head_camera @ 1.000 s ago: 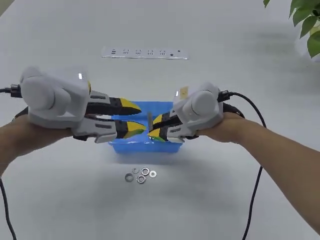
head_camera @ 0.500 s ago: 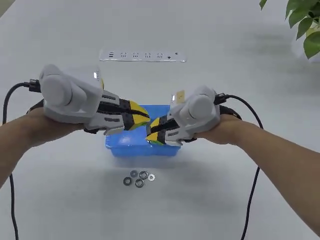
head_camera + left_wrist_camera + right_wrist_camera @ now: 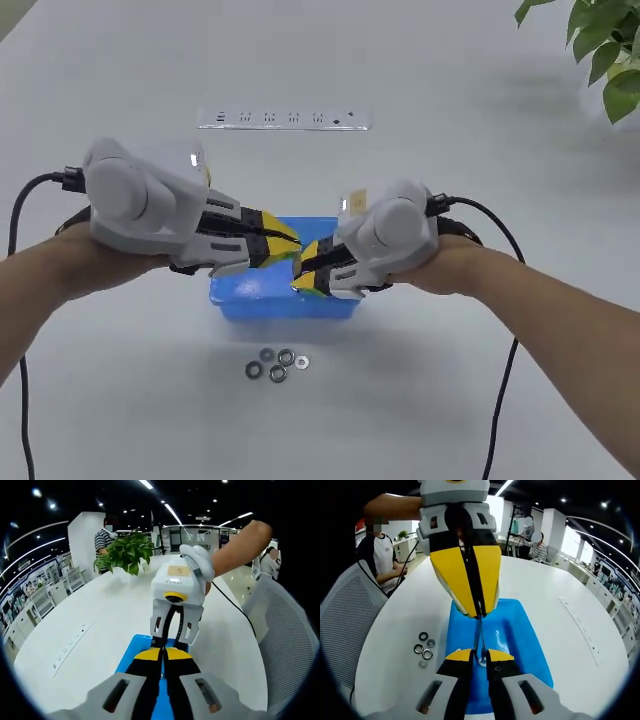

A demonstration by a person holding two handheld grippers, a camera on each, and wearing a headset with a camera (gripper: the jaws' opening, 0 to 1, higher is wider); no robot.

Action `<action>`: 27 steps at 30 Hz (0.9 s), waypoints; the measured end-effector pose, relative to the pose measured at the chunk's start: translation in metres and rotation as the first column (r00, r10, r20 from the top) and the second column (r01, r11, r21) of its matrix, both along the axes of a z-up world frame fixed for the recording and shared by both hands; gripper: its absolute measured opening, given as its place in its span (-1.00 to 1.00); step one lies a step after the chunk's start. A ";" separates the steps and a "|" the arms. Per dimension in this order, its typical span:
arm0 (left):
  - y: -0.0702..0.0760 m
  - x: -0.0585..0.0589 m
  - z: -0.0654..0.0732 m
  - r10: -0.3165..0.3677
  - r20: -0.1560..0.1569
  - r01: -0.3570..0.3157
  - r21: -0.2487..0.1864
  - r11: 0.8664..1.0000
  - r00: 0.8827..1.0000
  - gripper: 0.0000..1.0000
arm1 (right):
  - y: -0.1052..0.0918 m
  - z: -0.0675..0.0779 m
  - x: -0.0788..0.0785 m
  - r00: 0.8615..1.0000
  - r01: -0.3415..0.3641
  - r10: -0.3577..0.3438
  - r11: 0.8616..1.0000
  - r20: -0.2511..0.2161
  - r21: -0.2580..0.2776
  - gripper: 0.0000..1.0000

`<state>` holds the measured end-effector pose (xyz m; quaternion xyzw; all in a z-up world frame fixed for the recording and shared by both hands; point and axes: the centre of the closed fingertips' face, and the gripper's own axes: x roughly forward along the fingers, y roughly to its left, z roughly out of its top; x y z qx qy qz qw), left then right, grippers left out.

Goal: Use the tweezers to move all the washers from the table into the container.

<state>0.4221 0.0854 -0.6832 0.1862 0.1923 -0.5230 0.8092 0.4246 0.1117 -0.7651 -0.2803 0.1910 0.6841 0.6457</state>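
Observation:
Thin metal tweezers (image 3: 479, 635) hang over the blue container (image 3: 250, 296), held between the two grippers, which meet tip to tip. My left gripper (image 3: 292, 243) comes in from the left and is shut on one end of the tweezers. My right gripper (image 3: 298, 278) faces it from the right, shut on the other end. In the right gripper view my right gripper (image 3: 480, 656) clamps the tweezers at the bottom and the left gripper (image 3: 479, 614) pinches them from above. Several washers (image 3: 275, 364) lie on the white table in front of the container, also seen as washers (image 3: 424, 649).
A white power strip (image 3: 283, 120) lies on the table beyond the container. A green plant (image 3: 610, 50) stands at the far right. Black cables trail from both grippers. A mesh chair (image 3: 345, 620) and seated people are beyond the table's edge.
The left gripper's jaws, open a second ago, have closed on the tweezers held by the right gripper. Both grippers have drawn together over the container.

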 end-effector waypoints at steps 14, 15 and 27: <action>-0.001 0.001 0.000 0.005 -0.016 -0.005 -0.003 1.000 1.000 -0.91 | -0.005 0.006 0.000 0.999 0.030 -0.030 1.000 -0.016 0.006 -0.73; -0.001 0.002 0.000 0.006 -0.016 -0.006 -0.002 1.000 1.000 -0.91 | -0.006 0.006 0.000 0.999 0.031 -0.031 0.999 -0.017 0.007 -0.72; -0.001 0.003 0.002 0.015 -0.014 -0.015 -0.003 1.000 1.000 -0.91 | -0.016 0.020 -0.003 0.997 0.082 -0.082 0.996 -0.010 0.021 -0.58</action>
